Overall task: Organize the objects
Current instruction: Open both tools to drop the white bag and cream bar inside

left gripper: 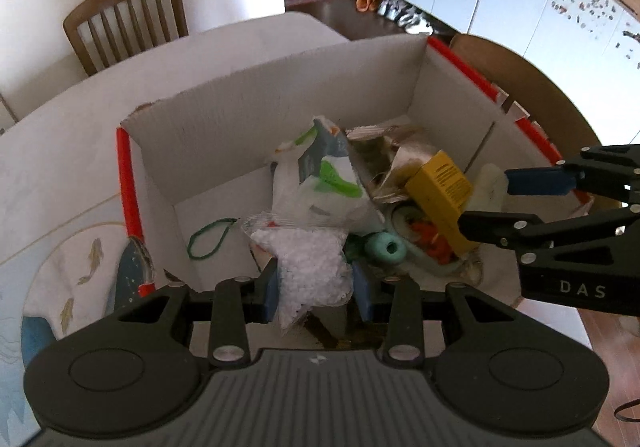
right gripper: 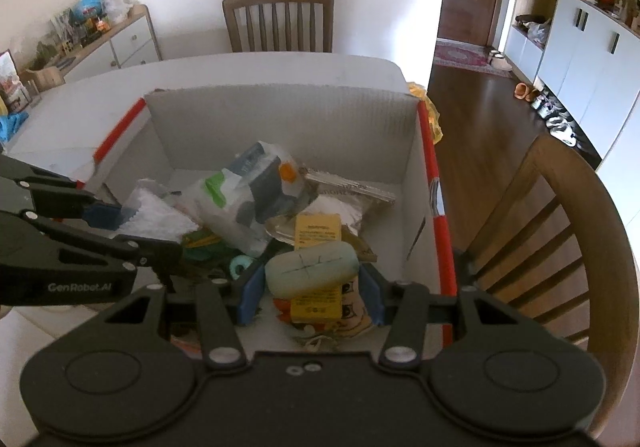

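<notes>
Left gripper clamps a clear bag of white pellets, right gripper grasps a pale green sponge, both over a cluttered cardboard box

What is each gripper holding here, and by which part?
Left gripper: clear bag of white pellets, pinched at its lower end. Right gripper: pale green oval bar, by its two ends.

A wooden chair stands at the table's far edge, another chair at its right edge. A globe sits atop the sideboard; shoes line the white cabinets.
</notes>
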A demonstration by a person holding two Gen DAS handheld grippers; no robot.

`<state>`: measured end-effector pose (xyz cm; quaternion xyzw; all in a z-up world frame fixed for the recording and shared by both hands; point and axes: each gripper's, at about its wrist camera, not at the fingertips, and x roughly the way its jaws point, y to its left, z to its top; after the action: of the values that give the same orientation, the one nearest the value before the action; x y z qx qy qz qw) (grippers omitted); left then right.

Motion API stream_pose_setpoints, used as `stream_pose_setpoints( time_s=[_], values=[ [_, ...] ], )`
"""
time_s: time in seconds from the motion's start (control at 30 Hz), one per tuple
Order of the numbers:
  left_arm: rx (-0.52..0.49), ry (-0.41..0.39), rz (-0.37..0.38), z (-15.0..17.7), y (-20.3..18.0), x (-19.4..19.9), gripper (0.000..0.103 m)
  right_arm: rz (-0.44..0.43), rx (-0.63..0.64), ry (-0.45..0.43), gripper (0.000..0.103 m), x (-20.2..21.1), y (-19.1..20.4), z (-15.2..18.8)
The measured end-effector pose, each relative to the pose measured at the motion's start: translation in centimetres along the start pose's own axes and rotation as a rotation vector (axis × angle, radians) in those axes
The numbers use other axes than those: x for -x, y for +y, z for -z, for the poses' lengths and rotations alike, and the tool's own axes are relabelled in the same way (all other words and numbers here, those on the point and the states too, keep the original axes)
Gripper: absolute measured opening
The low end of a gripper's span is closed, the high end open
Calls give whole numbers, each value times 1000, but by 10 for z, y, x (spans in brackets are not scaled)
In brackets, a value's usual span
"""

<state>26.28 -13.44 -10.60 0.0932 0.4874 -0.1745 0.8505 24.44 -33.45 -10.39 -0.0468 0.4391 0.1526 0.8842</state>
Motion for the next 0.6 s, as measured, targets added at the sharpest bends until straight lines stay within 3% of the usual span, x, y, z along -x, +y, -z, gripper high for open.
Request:
stream_pose_setpoints(
  time_s=[0.37,0.6],
  values=[
    [4,64,2,-5,3,-23,39,-3,21,20,51,-9,-4,1],
    [13,44,12,-1,4,-16,57,-23,9,2,57,-2,-8,1]
  ],
)
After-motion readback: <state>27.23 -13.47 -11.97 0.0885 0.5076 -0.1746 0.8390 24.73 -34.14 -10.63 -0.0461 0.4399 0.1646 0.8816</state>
